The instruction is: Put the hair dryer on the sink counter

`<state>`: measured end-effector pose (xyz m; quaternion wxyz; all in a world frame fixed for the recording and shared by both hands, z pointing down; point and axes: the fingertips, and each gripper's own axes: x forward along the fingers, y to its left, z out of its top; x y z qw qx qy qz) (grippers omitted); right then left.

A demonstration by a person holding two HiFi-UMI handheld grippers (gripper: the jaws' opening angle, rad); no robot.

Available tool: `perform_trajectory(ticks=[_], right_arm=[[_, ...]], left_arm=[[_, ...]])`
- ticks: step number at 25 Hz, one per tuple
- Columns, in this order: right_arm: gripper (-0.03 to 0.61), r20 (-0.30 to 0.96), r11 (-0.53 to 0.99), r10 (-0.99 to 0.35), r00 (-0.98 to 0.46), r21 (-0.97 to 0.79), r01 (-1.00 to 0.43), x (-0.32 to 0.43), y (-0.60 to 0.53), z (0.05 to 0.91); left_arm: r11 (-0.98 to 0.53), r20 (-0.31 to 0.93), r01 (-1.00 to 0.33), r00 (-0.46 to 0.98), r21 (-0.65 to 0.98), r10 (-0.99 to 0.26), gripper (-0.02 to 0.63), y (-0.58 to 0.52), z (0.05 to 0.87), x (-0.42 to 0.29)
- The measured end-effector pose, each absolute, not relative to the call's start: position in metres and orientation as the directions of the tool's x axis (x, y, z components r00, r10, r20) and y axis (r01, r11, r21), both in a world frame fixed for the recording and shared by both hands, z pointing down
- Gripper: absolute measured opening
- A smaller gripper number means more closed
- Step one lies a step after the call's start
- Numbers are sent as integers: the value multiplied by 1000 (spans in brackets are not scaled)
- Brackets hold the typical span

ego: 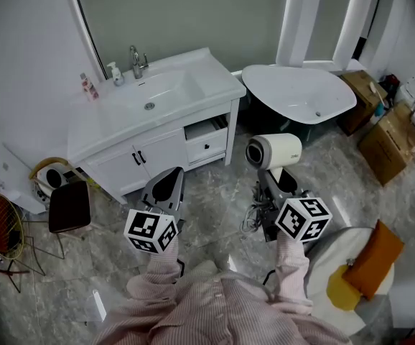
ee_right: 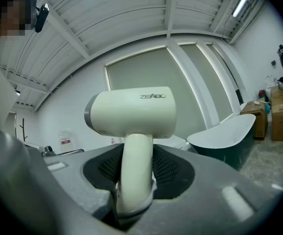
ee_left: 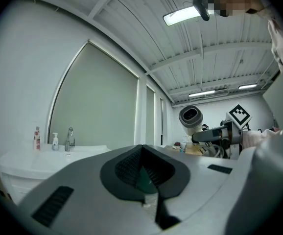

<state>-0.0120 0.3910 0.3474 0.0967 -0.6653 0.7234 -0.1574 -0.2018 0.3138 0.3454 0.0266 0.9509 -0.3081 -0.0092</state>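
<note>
A cream hair dryer (ego: 273,151) stands upright in the air over the marble floor, to the right of the white sink counter (ego: 218,85). My right gripper (ego: 276,182) is shut on its handle, and the barrel (ee_right: 131,112) lies crosswise above the jaws in the right gripper view. The dryer's cord hangs below the gripper. My left gripper (ego: 166,185) hovers in front of the cabinet doors, shut with nothing between its pads (ee_left: 144,173). In the left gripper view the hair dryer (ee_left: 191,117) shows at the right and the sink counter (ee_left: 24,160) at the left.
A faucet (ego: 137,62) and a soap bottle (ego: 114,72) stand at the back of the basin. One cabinet drawer (ego: 207,139) is pulled open. A white bathtub (ego: 301,92) stands right of the counter, a dark stool (ego: 70,205) at the left, cardboard boxes (ego: 387,142) at the far right.
</note>
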Motion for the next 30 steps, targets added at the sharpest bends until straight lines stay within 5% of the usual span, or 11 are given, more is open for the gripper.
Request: perform_trajectory(ticks=[30], right_arm=[[156, 118, 44, -988, -102, -423, -905, 42, 169, 368]], left_arm=[[-793, 24, -597, 800, 121, -599, -3, 97, 361, -152]])
